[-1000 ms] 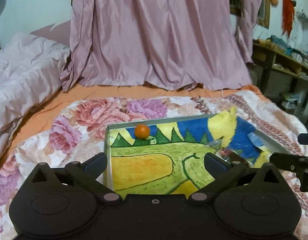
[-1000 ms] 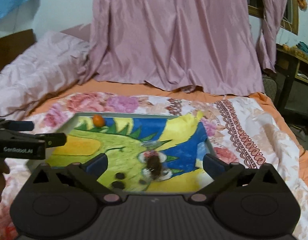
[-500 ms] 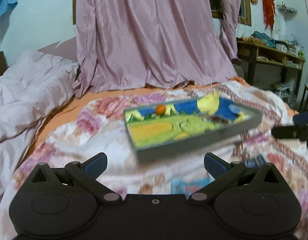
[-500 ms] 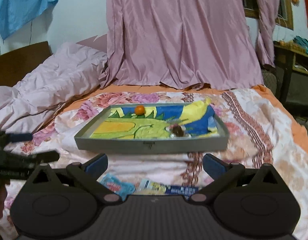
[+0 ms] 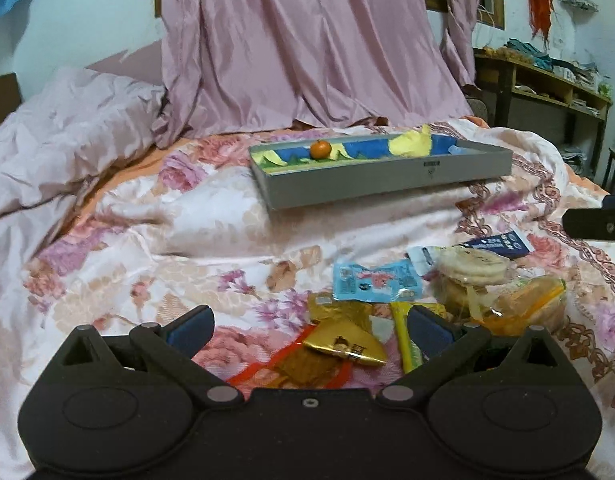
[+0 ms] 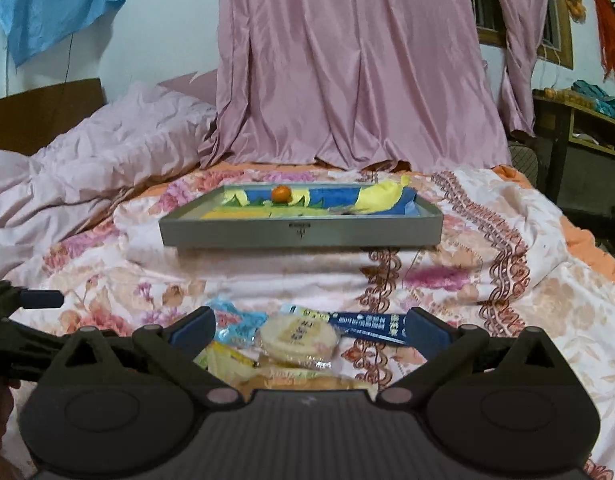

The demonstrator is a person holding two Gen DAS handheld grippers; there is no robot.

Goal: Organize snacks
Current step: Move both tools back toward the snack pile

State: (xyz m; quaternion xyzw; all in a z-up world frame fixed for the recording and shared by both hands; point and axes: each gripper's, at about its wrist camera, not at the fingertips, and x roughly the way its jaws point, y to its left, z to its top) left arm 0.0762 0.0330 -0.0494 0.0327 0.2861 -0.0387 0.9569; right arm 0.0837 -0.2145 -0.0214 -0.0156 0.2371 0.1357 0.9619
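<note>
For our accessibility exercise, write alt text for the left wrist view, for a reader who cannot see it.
An open hand-held gripper hovers over a pile of wrapped snacks on a floral bedspread. Farther back, a grey tray holds a small orange fruit; pink curtains hang behind.

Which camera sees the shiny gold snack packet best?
The left wrist view. The gold packet lies in plain sight between the open left gripper fingers, on the floral bedspread. The right wrist view does not show it clearly; other snacks fill that spot.
</note>
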